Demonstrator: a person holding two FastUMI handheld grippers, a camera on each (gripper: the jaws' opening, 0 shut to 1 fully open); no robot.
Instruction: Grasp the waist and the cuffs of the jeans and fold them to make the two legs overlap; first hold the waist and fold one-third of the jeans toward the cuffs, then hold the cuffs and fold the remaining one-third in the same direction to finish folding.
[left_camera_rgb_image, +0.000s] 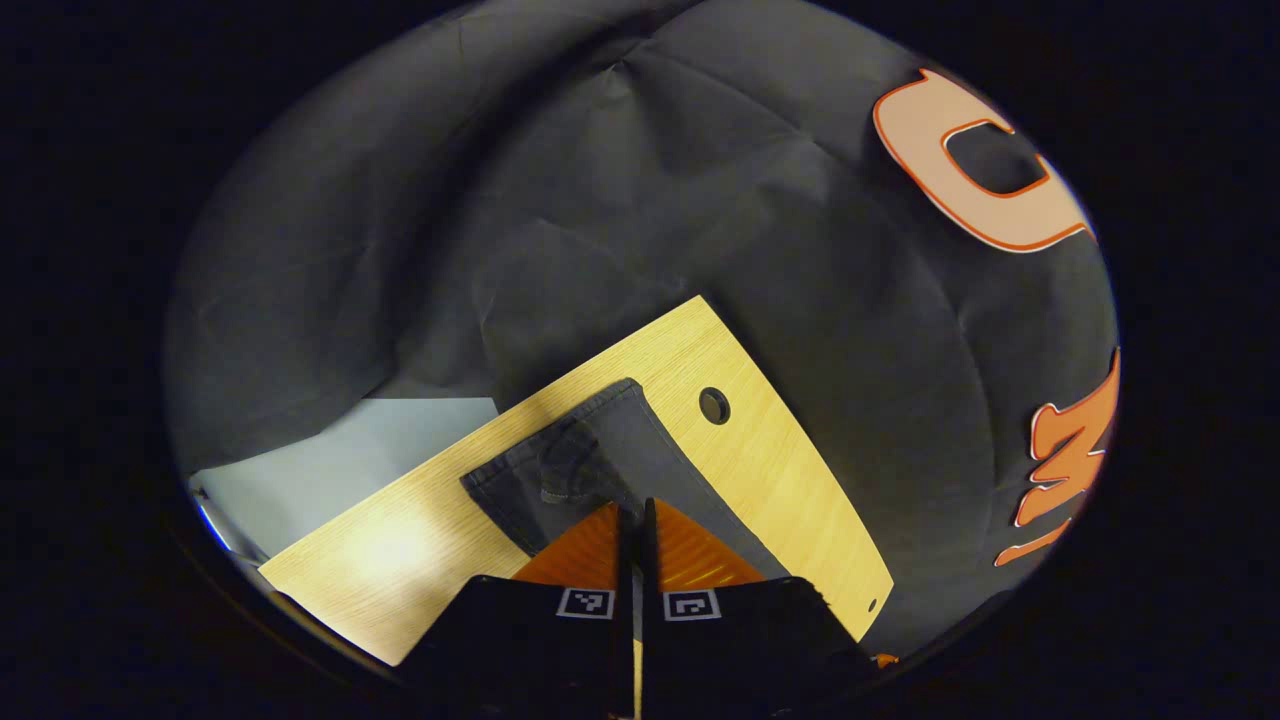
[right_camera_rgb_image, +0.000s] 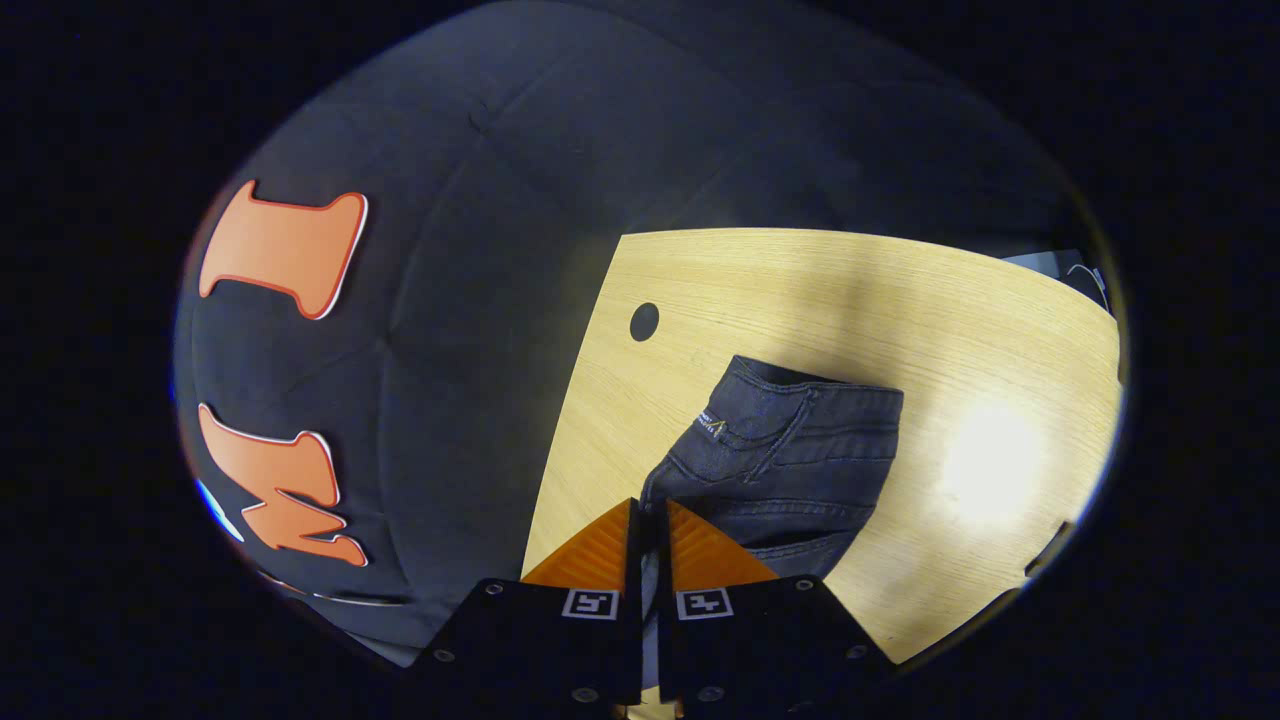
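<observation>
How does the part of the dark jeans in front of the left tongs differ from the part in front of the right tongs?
Before the left tongs the dark denim jeans lie flat and plain; before the right tongs the jeans show seams and a small tag. Both lie on the light wooden table.

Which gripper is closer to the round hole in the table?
Hard to call; neither is clearly nearer. The left gripper is closed on the jeans, with the hole just beyond and to one side. The right gripper also grips them, the hole similarly ahead.
</observation>
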